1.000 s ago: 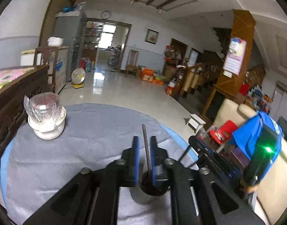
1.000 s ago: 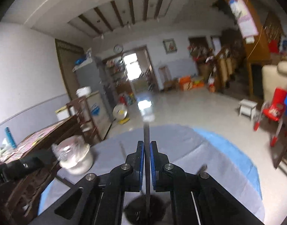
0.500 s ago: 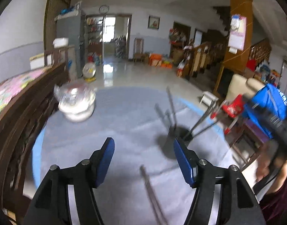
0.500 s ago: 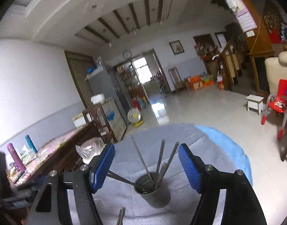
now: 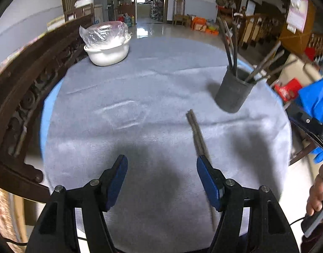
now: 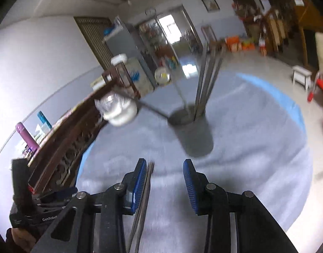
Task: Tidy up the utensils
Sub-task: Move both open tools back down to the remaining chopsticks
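**Ana:** Both grippers have let go of the chopsticks they were pinching a second ago and pulled back from the cup, tipping down toward the table. See the left gripper [image 5: 161,177]? Its jaws have just opened and stand wide, nothing between the pads.

**Ben:** And the right gripper [image 6: 164,176]?

**Ana:** It sprang open, then its jaws have just been closing, so now they sit partway apart. A loose pair of chopsticks [image 6: 143,198] lies on the cloth along the inside of its left pad. The picture is blurred, so I cannot tell whether that pad touches them; the right pad is clear of them, so nothing is clamped.

**Ben:** Where's that pair in the left view?

**Ana:** The same pair of chopsticks [image 5: 196,135] lies flat on the grey tablecloth [image 5: 123,97], running from near the cup toward the left gripper's right pad, passing behind it.

**Ben:** The cup?

**Ana:** The dark cup [image 5: 234,93] stands upright on the far right of the table, several sticks [image 5: 233,48] fanned out of it. From the right view the cup [image 6: 194,135] is just ahead of the jaws.

**Ben:** Anything else on the table?

**Ana:** A white bowl [image 5: 107,52] under a plastic bag, far left, well apart from the cup. A hand [image 5: 316,194] shows at the right edge.
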The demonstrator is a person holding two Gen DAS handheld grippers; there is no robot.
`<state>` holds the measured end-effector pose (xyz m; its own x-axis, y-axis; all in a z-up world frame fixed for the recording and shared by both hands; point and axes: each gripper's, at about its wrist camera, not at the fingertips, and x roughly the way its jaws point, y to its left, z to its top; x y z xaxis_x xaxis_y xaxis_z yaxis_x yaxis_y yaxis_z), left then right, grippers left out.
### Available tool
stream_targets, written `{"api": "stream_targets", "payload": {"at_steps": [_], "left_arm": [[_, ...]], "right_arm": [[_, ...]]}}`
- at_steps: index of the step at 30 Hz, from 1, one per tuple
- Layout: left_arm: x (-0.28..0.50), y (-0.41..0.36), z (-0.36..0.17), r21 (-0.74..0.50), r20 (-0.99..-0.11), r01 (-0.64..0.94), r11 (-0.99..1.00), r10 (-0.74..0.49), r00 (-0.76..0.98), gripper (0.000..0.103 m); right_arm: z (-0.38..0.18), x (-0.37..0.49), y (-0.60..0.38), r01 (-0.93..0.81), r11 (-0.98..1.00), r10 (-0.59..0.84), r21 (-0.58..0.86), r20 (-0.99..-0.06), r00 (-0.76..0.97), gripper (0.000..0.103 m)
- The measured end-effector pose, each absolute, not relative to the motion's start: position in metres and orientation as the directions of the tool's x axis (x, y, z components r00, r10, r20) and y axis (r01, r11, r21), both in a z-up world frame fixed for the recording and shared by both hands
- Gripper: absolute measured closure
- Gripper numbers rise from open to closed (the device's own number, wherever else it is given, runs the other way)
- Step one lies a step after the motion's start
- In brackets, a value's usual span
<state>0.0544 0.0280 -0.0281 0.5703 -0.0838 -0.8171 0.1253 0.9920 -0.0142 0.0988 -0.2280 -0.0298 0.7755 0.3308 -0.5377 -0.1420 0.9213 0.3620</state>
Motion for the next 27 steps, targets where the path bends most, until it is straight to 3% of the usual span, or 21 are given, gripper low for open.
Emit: {"api": "stream_targets", "payload": {"at_steps": [5, 27], "left_arm": [[0.056, 0.020, -0.034, 0.020, -0.822, 0.144, 0.989, -0.066, 0.565, 0.034], [0.062, 0.028, -0.049, 0.069, -0.827, 0.108, 0.992, -0.003, 0.563, 0.034]], "right_arm": [[-0.049, 0.104, -0.219, -0.146, 0.917, 0.355, 0.370, -0.599, 0.718, 0.063], [-0.076, 0.124, -0.185, -0.165, 0.917, 0.385, 0.363, -0.698, 0.605, 0.063]]}}
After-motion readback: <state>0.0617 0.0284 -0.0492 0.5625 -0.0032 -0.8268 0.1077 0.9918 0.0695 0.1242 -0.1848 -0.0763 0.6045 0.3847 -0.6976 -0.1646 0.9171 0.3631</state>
